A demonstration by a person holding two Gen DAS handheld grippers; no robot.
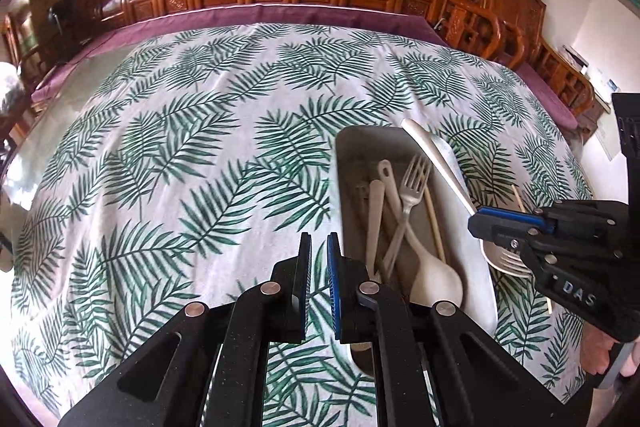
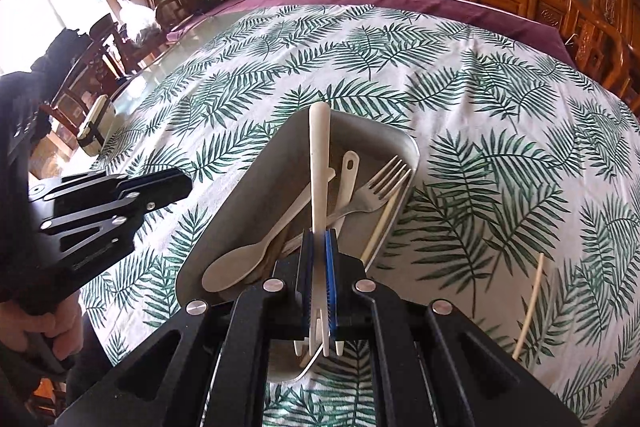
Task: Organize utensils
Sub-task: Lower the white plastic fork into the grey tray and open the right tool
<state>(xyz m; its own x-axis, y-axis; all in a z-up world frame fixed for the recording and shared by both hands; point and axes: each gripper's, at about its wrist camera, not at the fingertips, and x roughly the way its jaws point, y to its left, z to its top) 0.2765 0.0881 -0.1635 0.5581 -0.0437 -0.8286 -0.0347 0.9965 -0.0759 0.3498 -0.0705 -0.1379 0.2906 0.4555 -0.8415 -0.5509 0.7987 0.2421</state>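
a white plastic fork (image 2: 319, 163) hangs over the metal tray (image 2: 256, 163) (a white spoon (image 2: 256, 255) and steel fork (image 2: 376, 187) lie inside); one chopstick (image 2: 530, 303) lies right of the tray.

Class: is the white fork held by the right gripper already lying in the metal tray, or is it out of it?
Out: the right gripper clamps the white fork above the metal tray.
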